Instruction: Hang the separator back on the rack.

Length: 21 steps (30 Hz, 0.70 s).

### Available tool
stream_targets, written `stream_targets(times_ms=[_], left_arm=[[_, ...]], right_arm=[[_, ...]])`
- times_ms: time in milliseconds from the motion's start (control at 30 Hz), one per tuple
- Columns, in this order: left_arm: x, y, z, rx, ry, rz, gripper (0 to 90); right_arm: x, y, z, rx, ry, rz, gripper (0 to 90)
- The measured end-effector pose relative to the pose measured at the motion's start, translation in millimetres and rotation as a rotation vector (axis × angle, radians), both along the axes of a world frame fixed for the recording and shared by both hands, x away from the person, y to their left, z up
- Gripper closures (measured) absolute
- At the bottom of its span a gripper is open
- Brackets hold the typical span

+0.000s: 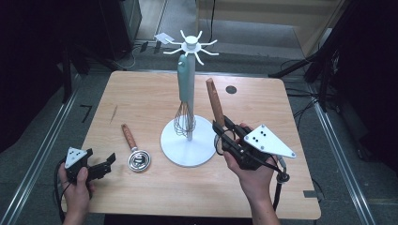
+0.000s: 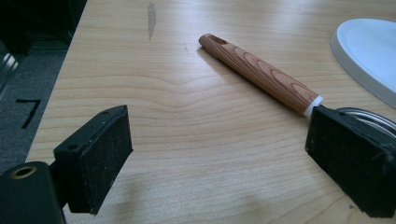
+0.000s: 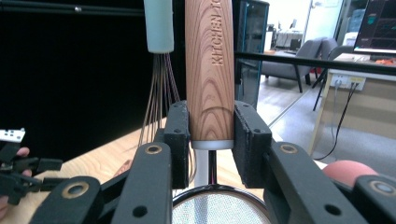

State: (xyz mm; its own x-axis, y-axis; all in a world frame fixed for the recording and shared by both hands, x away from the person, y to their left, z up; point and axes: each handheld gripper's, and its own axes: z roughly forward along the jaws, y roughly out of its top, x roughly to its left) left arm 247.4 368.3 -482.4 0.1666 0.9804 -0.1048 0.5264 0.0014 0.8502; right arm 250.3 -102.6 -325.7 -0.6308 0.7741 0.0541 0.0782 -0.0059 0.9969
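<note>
At the near left edge of the table, the left gripper rests low with its fingers spread wide and released, nothing between them. Just beyond it lies a second wood-handled utensil, flat on the table, its metal head toward the stand's base and its handle pointing far-left.

On the near right, the right gripper holds a wood-handled strainer upright; its fingers are clenched on the lower end of the handle, just above the white collar, with the mesh bowl hanging below them. The handle's tip points up and slightly far-left, well short of the hooks.

In the middle of the table stands the white utensil stand, with a teal-handled whisk already hanging from one of the hooks at the top.

The step in hand looks like hanging the strainer on a free hook. To do it well, the grip should stay firm and low so the handle's top end stays exposed; the handle wants lifting clearly above the hook ring, turning so its hanging hole faces a hook away from the whisk, then lowering gently. A knock against the pole or the whisk could set the stand rocking
</note>
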Motion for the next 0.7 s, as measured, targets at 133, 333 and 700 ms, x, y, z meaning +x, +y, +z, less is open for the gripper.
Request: stream_targets(times_ms=[133,333,700], left_arm=[[0.1,-0.3,0.0,-0.001,0.001,0.000,7.3],[0.1,0.1,0.0,-0.002,0.001,0.000,7.3],[0.3,0.9,-0.1,-0.007,0.002,-0.003,7.4]], right_arm=[[-1.8,5.0,3.7,0.004,-0.018,-0.011,70.8],[-4.7,15.0,10.5,-0.008,-0.055,-0.029,70.9],[-6.1,17.8,19.9,0.028,-0.082,-0.060,70.9]])
